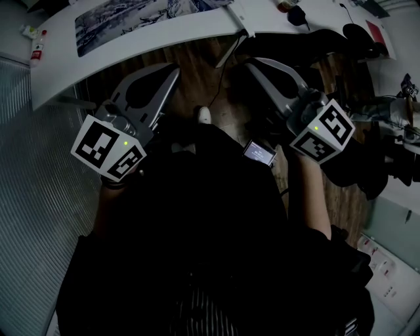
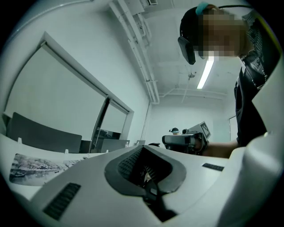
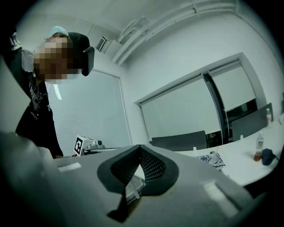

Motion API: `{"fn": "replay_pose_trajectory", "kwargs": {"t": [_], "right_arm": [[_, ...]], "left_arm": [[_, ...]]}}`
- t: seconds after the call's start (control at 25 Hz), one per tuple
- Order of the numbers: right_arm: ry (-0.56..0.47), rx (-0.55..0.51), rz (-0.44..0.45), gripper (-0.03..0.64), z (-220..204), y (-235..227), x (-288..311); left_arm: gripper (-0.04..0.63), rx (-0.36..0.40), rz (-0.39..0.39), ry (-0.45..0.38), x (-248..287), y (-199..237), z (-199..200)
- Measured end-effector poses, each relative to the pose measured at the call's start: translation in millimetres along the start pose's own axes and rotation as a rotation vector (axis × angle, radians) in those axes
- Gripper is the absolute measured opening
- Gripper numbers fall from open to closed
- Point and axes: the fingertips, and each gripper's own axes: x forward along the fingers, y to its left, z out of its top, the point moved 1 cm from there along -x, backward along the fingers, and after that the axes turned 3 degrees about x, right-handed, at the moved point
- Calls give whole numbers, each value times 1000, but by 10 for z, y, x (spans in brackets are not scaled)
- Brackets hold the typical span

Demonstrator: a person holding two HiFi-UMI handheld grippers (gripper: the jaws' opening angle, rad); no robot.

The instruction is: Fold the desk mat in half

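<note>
The desk mat (image 1: 125, 20), printed with a blue-grey landscape, lies flat on the white table (image 1: 65, 72) at the top of the head view. It shows too in the left gripper view as the mat (image 2: 35, 164) and far off in the right gripper view as the mat (image 3: 214, 159). My left gripper (image 1: 170, 69) is held near my body, short of the table's edge, jaws shut and empty. My right gripper (image 1: 252, 64) is beside it, also shut on nothing. Both point towards the table. The jaws meet in each own view, left gripper (image 2: 142, 148) and right gripper (image 3: 140, 146).
A small bottle (image 1: 38, 48) stands at the table's left end. A dark object (image 1: 296, 14) lies at the table's right part, and a black chair (image 1: 315, 41) stands below it. Wooden floor (image 1: 203, 72) shows under the table. A bottle (image 3: 259, 148) stands on the table.
</note>
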Motion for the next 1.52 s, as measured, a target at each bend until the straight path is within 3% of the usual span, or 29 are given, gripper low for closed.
{"fn": "replay_pose_trajectory", "kwargs": {"t": [0.4,0.64,1.04,1.28,1.44,1.52], "right_arm": [[-2,-15,133,0,175,-250,565],[-5,-11,176,0,293,-645,804],[-64,15,145,0,698,-1781,732],[-106,43,102,0,926,-2499,680],[-114,80,92,0,792,-2801,607],[-121,105,76,0,744,-2986,541]], "left_arm": [[6,8,129,19,-173,375,0],[6,14,188,20,48,739,24],[6,24,195,31,903,1078,267],[6,14,273,54,1299,1535,434],[6,-2,194,5,1762,1388,420],[6,-9,178,19,1915,1411,371]]}}
